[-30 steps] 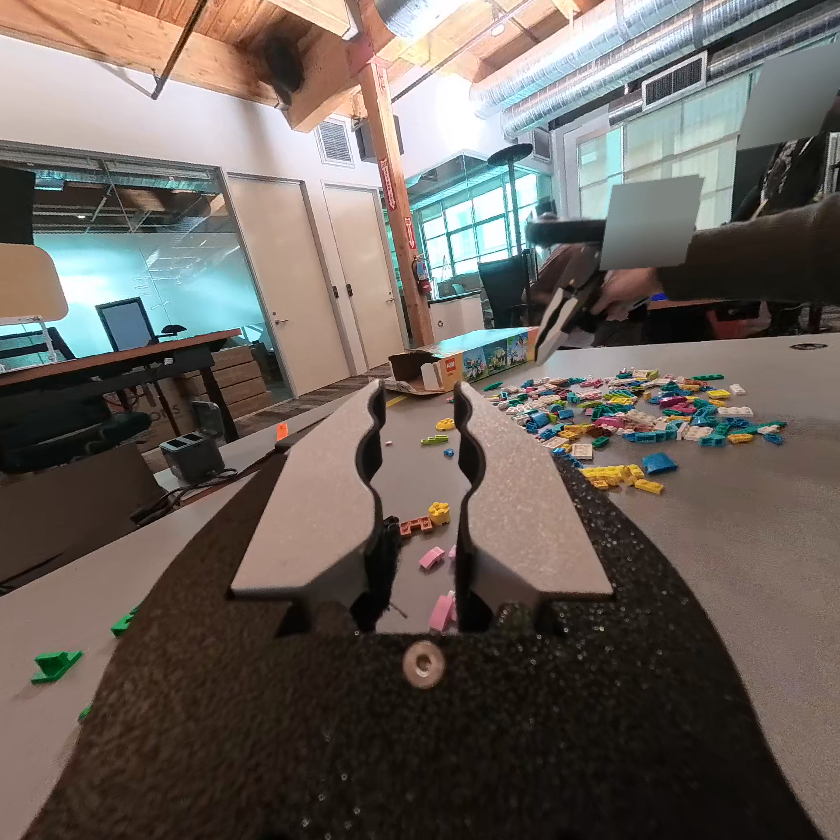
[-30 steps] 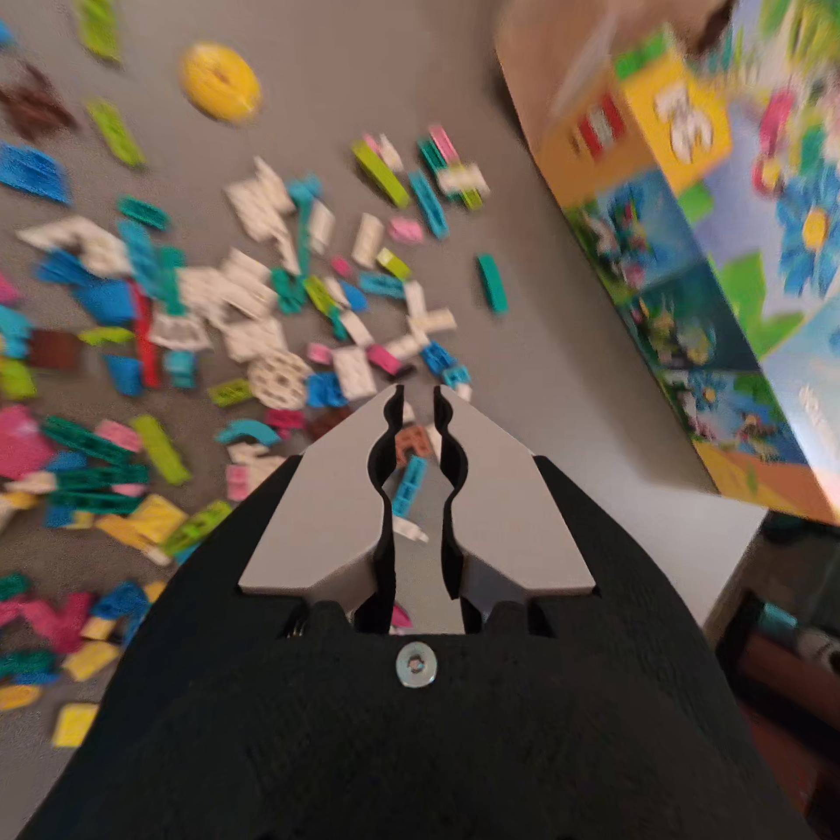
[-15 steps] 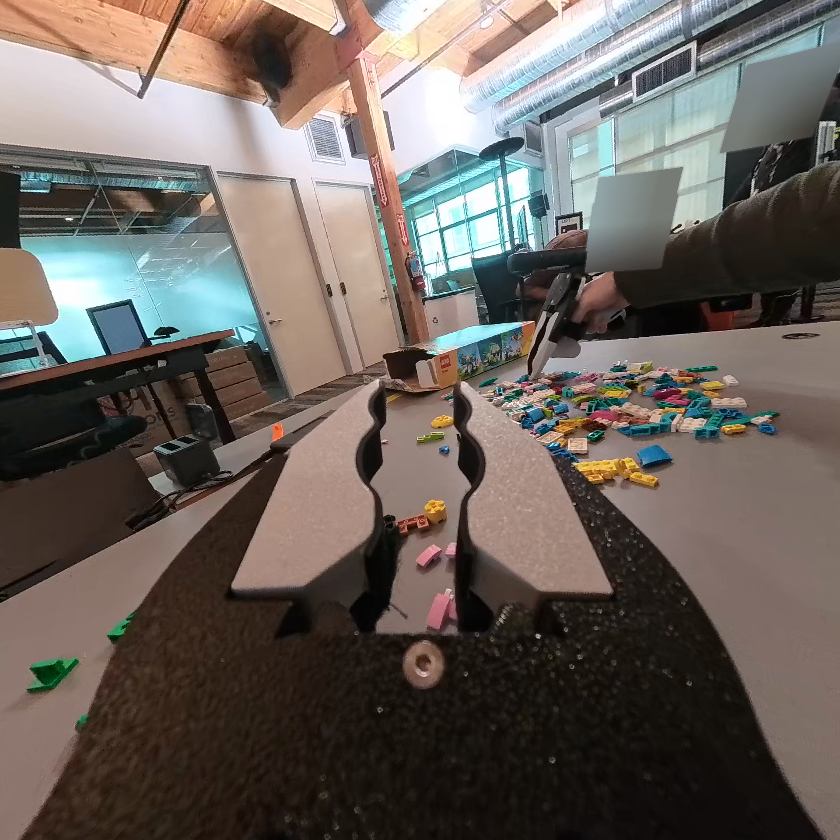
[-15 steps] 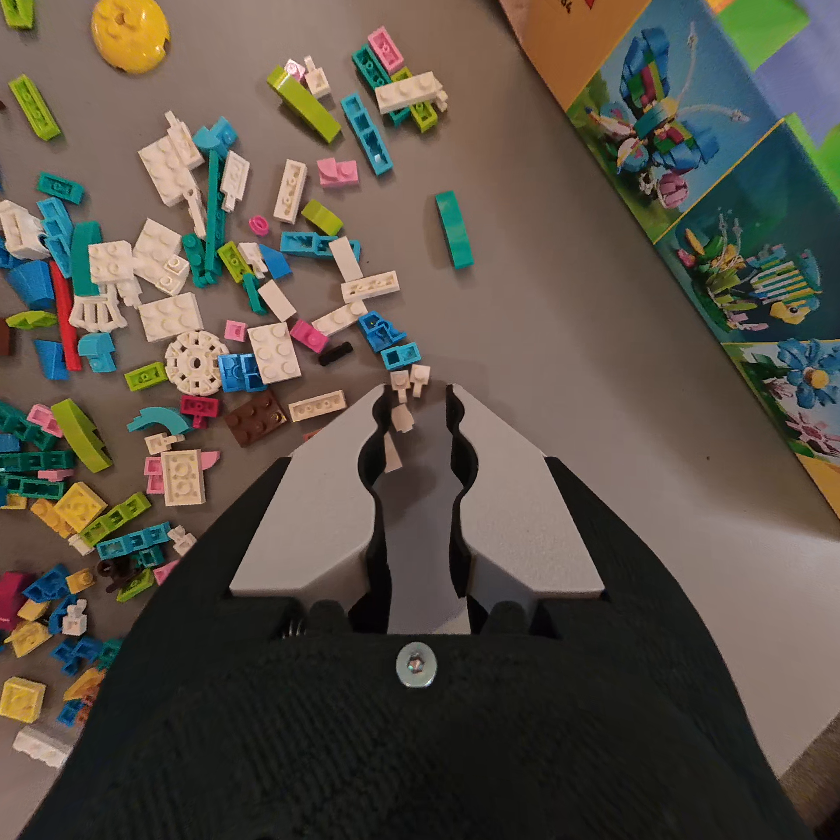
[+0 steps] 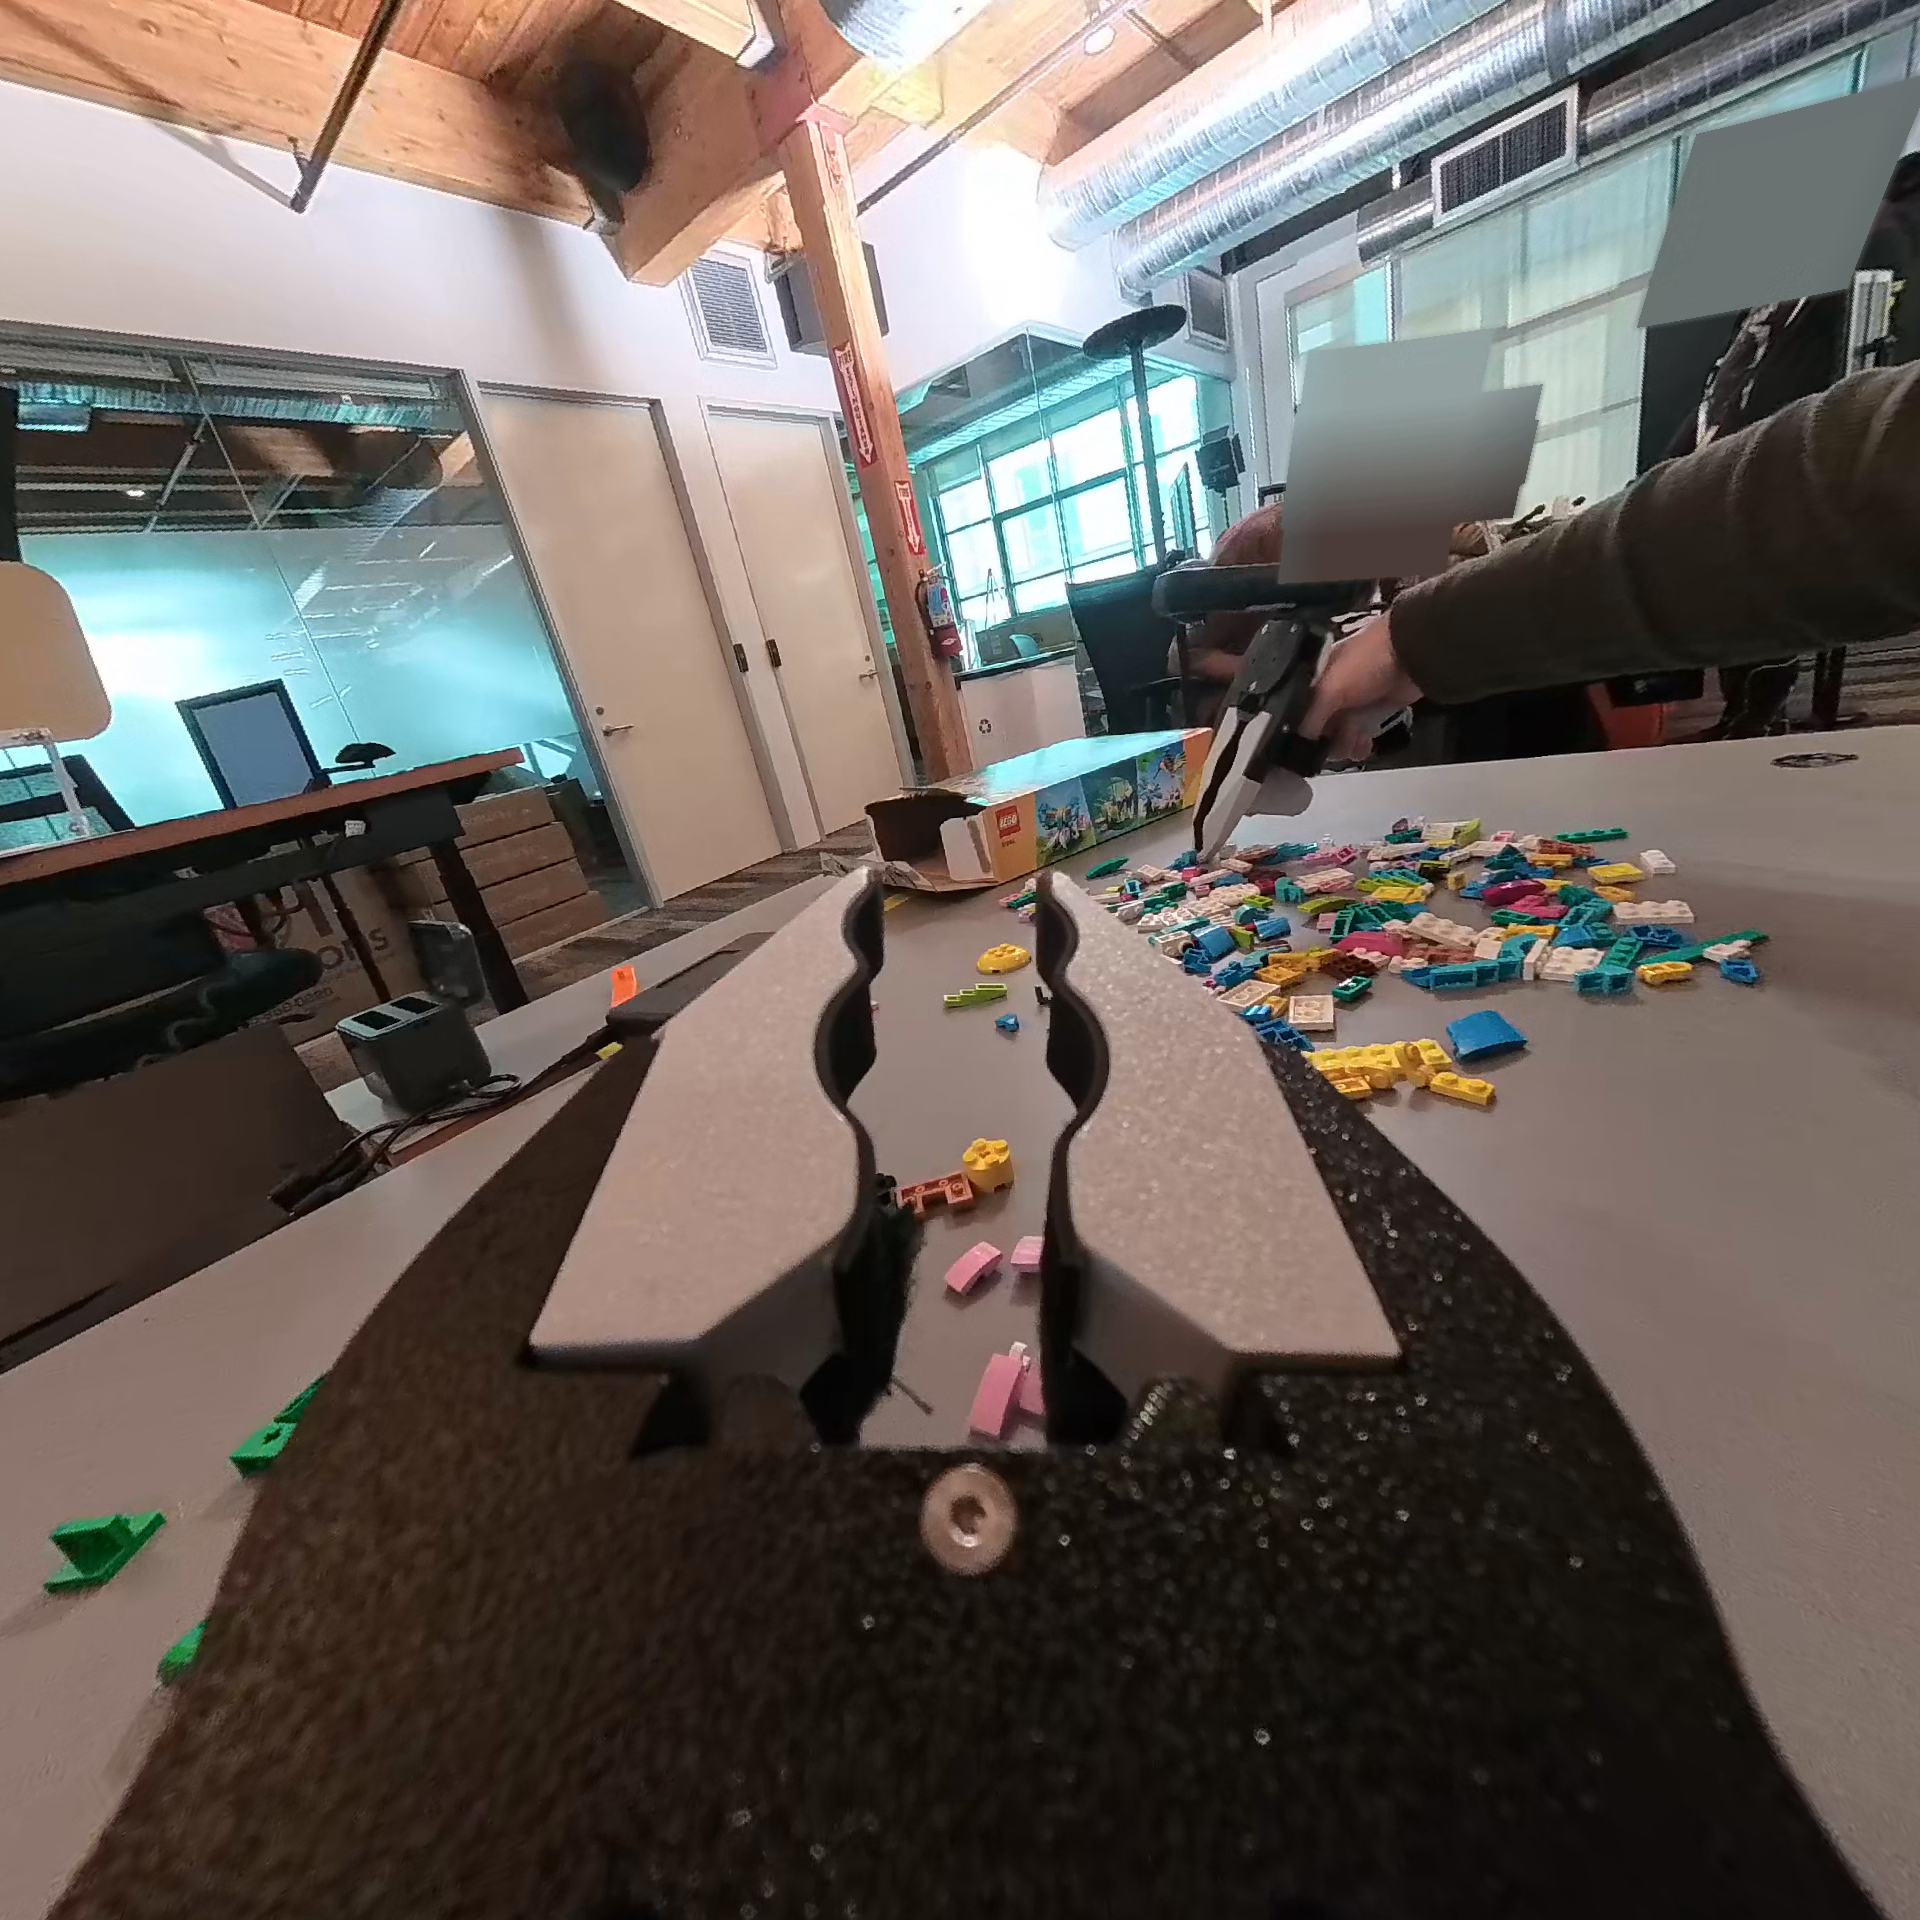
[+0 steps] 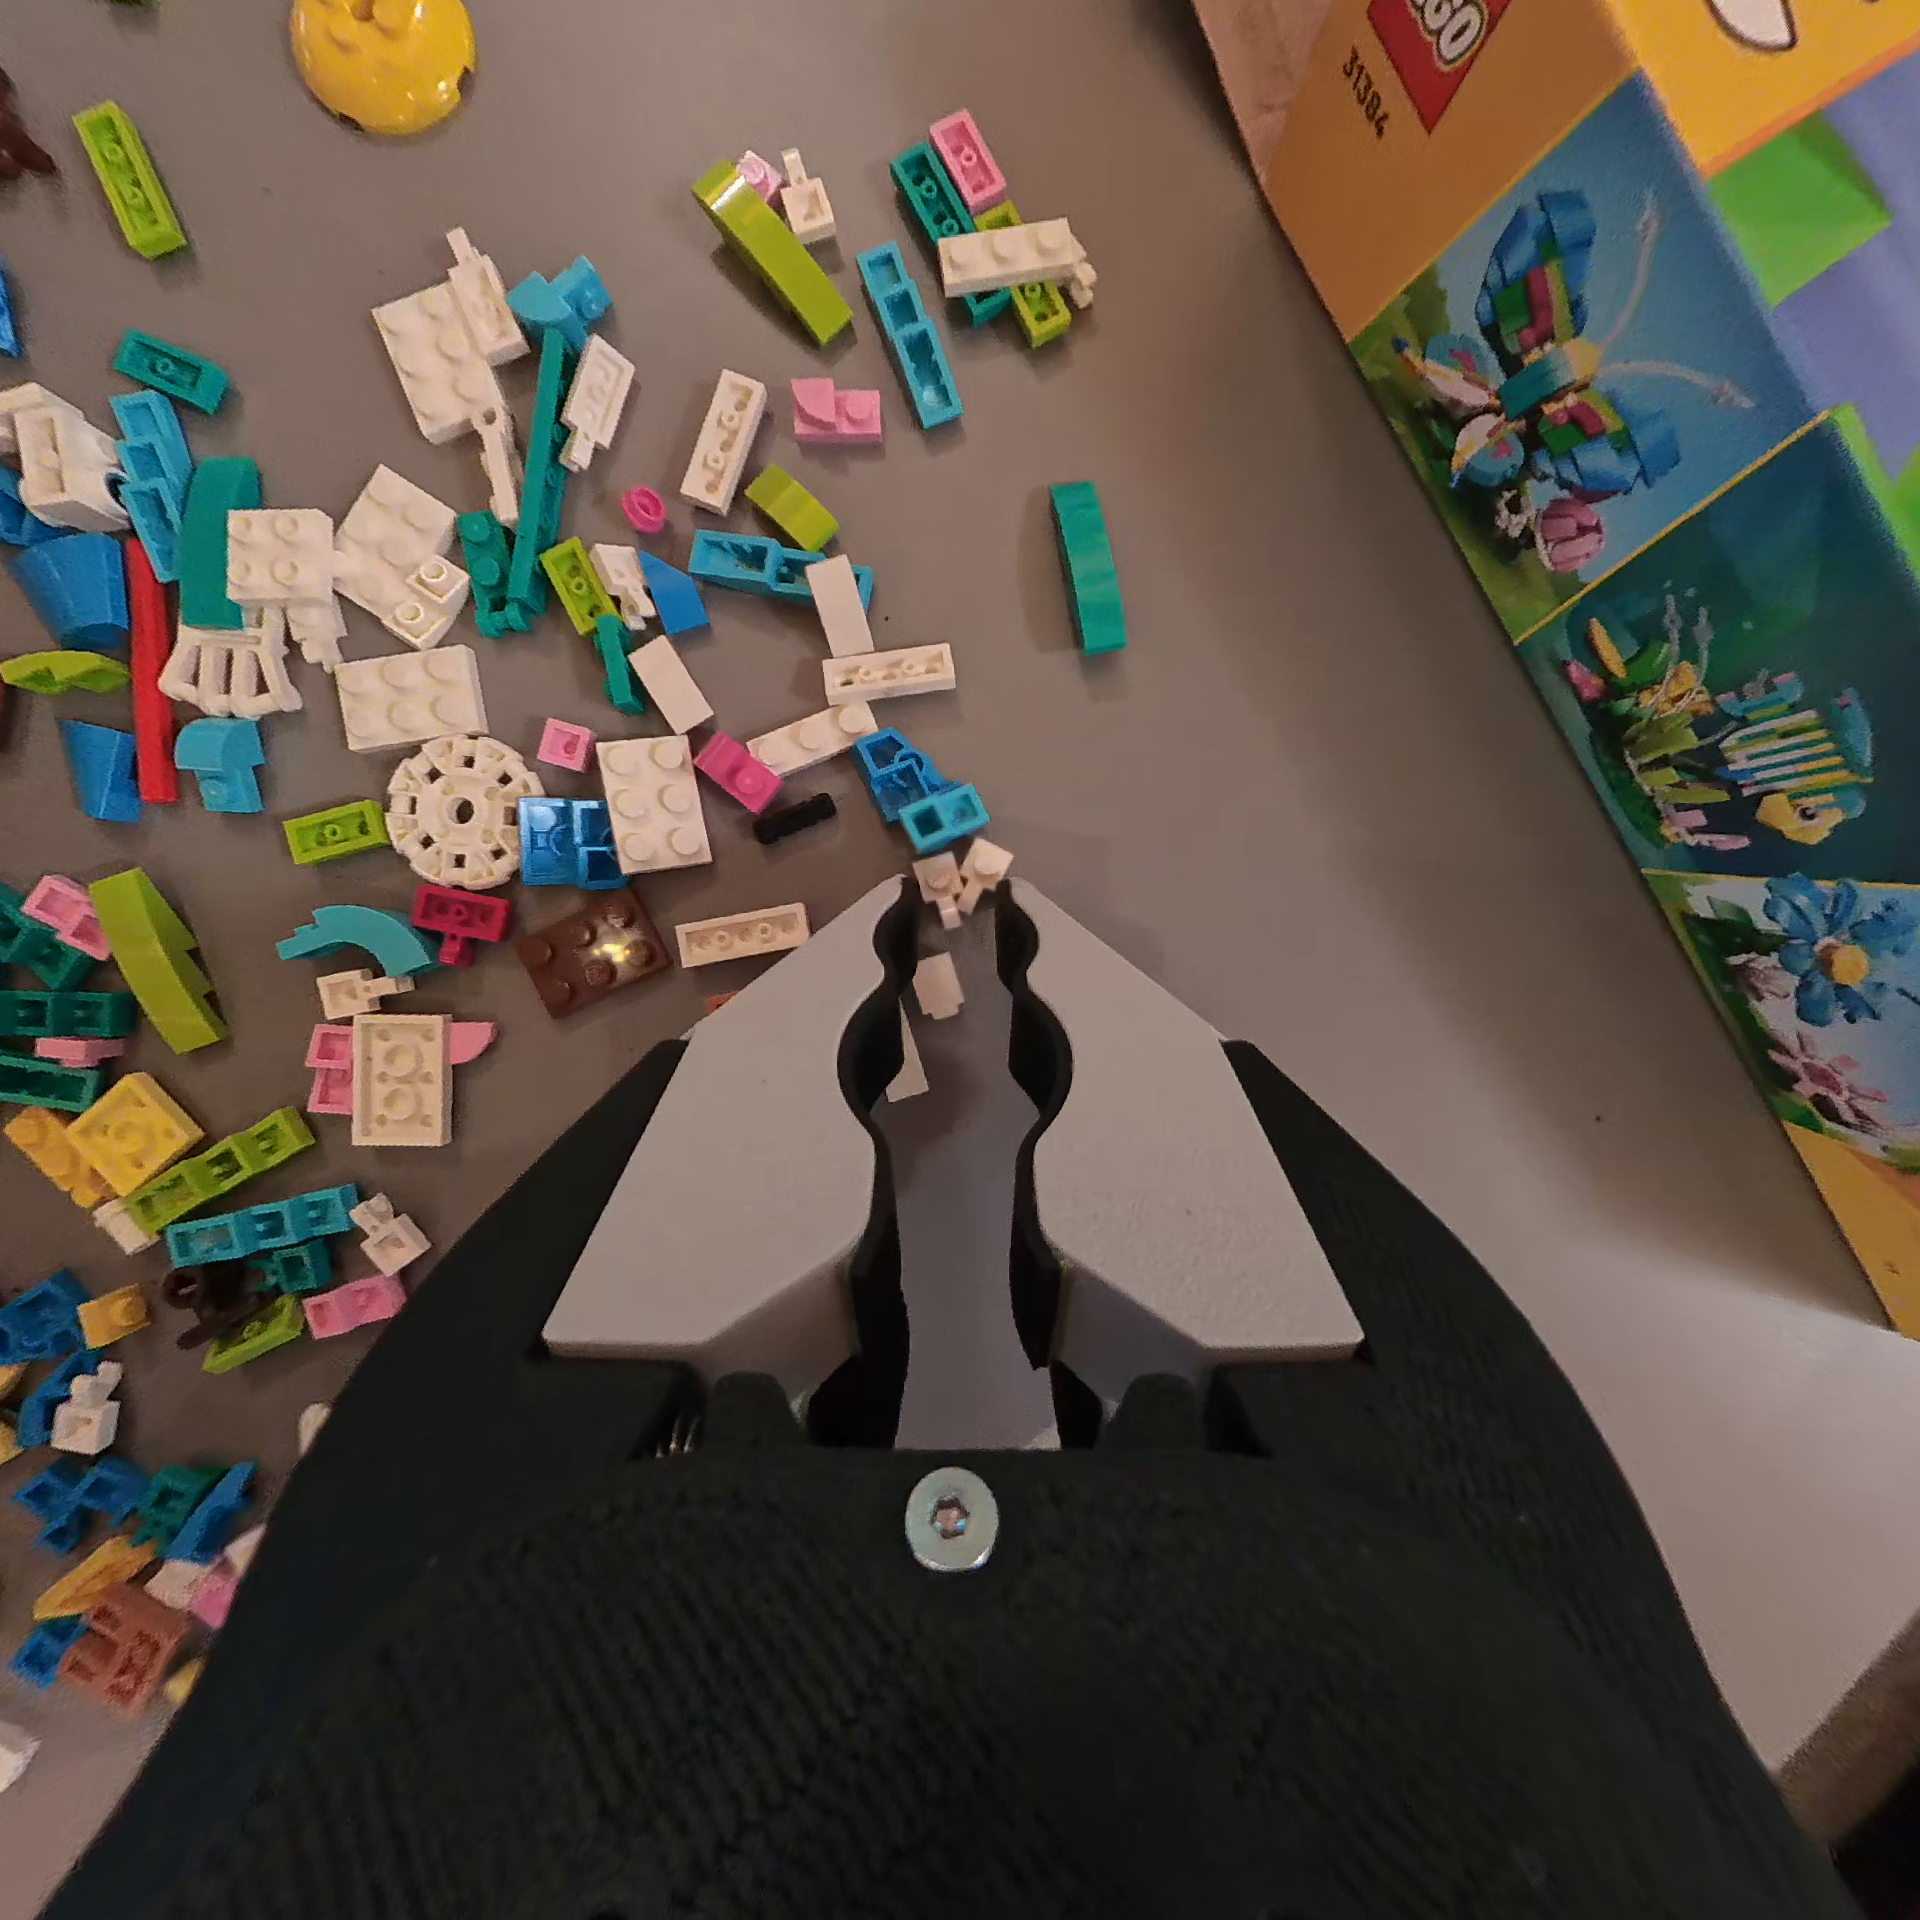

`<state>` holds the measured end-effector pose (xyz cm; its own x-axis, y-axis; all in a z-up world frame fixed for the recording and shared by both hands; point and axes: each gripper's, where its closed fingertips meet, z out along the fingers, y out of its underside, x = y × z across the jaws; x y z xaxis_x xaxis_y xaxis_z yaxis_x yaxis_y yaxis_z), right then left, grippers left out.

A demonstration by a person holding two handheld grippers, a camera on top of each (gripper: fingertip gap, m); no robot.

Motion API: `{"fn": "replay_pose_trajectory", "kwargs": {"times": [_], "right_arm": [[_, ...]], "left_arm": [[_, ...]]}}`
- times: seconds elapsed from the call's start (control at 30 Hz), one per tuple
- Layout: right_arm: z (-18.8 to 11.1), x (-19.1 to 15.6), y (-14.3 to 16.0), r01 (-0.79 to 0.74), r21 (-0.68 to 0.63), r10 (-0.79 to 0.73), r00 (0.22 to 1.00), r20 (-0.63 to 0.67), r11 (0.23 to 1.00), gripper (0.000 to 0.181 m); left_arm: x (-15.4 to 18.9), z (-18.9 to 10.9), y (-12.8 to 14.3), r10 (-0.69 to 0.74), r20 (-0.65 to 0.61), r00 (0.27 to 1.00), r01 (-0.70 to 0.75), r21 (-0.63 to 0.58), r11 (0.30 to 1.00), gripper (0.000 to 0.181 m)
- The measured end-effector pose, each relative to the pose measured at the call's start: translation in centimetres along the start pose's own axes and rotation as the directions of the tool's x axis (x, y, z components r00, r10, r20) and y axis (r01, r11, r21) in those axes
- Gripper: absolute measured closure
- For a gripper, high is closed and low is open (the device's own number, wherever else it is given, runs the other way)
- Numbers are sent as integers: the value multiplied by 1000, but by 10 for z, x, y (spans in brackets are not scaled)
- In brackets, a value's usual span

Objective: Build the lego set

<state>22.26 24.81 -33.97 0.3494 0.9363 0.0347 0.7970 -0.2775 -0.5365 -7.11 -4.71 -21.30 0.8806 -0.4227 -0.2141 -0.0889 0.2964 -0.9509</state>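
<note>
Loose lego pieces (image 5: 1455, 935) lie in a heap on the grey table (image 5: 1662, 1195). My left gripper (image 5: 954, 894) is open and empty, low over a yellow round piece (image 5: 987, 1164), an orange piece (image 5: 940, 1193) and pink pieces (image 5: 971, 1268). My right gripper (image 6: 958, 888) is open, pointing down at the heap's edge (image 6: 623, 727). Small white pieces (image 6: 951, 878) lie on the table between its fingertips, one more (image 6: 940, 982) farther in. It also shows in the left wrist view (image 5: 1210, 831), tips at the far side of the heap.
The lego box (image 6: 1662, 520) lies right of the right gripper; it also shows at the table's far edge (image 5: 1060, 810). A yellow dome (image 6: 379, 62), a teal curved brick (image 6: 1086, 566) and a white wheel (image 6: 462, 810) lie around. Green pieces (image 5: 99, 1548) lie at the left. The gap from one gripper's tips to the other's is roughly 45 cm.
My right gripper has come down to the edge of the heap by the box and opened a little wider. The left gripper has barely moved.
</note>
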Motion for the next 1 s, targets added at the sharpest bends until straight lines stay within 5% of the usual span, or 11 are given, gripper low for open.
{"fn": "replay_pose_trajectory", "kwargs": {"times": [0.3,0.47,0.63,0.77,1.0], "right_arm": [[-24,-49,-36,319,47,-310,941,-133,947,168],[-26,-152,-104,468,220,-466,883,-65,856,168],[11,-267,-147,590,285,-632,770,82,756,168],[45,-309,-148,633,246,-676,716,174,734,168],[67,-320,-129,641,146,-656,716,239,753,168]], "left_arm": [[-2,0,0,-8,6,1000,8,5,1000,156],[-7,-3,-7,-17,35,999,17,9,1000,155],[-37,-18,-27,40,141,989,-45,34,998,155],[-57,-29,-32,29,194,981,-39,46,998,154],[-55,-34,-45,58,175,983,-70,62,996,154]]}}
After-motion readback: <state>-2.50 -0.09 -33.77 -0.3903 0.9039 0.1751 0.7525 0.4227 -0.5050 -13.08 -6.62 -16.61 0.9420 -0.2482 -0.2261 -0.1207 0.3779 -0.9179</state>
